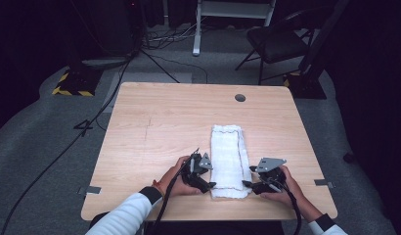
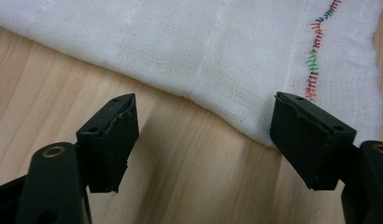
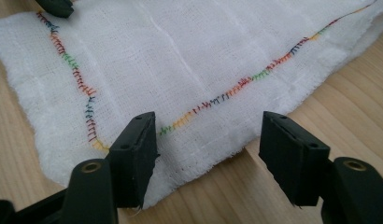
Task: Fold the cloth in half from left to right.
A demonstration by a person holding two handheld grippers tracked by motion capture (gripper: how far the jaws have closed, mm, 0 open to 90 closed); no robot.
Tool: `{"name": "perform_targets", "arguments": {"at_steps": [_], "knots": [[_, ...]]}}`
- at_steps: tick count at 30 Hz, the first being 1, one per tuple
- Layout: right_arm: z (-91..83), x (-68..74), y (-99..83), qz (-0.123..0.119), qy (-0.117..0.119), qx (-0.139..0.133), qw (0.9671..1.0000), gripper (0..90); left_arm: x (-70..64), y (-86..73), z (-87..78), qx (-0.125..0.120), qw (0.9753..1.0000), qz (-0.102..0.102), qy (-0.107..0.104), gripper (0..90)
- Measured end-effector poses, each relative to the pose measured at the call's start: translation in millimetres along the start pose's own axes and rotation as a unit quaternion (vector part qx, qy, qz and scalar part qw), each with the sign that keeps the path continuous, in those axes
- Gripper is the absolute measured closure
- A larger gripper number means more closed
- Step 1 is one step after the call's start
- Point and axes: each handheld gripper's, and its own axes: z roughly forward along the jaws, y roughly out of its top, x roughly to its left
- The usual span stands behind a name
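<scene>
A light wooden bench is sitting on grey carpet in a dark room, seen from above. Nothing on it is acting as a container; a single folded white cloth is lying flat on the bare wood, toward the near edge and a little right of centre. The cloth is folded into a long narrow strip, and its long axis is running from the near edge of the bench straight away from the person. A line of multicoloured stitching is running along its hem.

At the left, a hand in a white sleeve is holding the left hand-held gripper just beside the near left corner of the cloth. In the left gripper view, its two black jaws are standing wide apart with bare wood between them. The cloth's edge is lying just ahead of them, and the right jaw is sitting at the cloth's corner; whether it is touching the fabric cannot be told. It is gripping nothing.

At the right, the other hand is holding the right hand-held gripper at the near right corner of the cloth. In the right gripper view, its jaws are also spread wide. One jaw is overlapping the white fabric beside the stitched hem, the other is over bare wood just off the cloth's edge. It is clamping nothing.
</scene>
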Motion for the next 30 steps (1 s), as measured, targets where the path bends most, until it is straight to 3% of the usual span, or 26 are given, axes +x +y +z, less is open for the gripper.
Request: {"name": "perform_targets", "arguments": {"at_steps": [7, 13, 17, 22, 27, 30], "knots": [[0.0, 8.6, 4.9, -0.016, 0.018, 0.001, 0.9997, 34.2, -7.8, -11.8, -11.1, 0.001, 1.0000, 0.005, 0.008, 23.7], [-10.5, -14.8, 8.5, 0.018, -0.011, -0.027, 0.9994, 35.2, 4.6, -4.3, -22.1, -0.031, 0.9994, -0.014, 0.008, 21.5], [-11.9, -34.6, 16.5, 0.027, -0.041, -0.041, 0.9979, 36.2, 18.1, 8.4, -25.9, -0.051, 0.9983, -0.021, 0.019, 21.2], [-3.1, -58.3, 33.1, 0.044, -0.050, -0.054, 0.9963, 37.5, 42.0, 30.5, -21.5, -0.066, 0.9961, -0.028, 0.051, 21.4], [14.3, -77.4, 51.6, 0.057, -0.056, -0.059, 0.9951, 38.5, 76.3, 50.1, -4.8, -0.081, 0.9915, -0.074, 0.070, 23.3], [28.8, -85.8, 60.3, 0.054, -0.061, -0.052, 0.9954, 39.3, 94.3, 58.4, 9.2, -0.076, 0.9897, -0.092, 0.079, 23.4]]}}
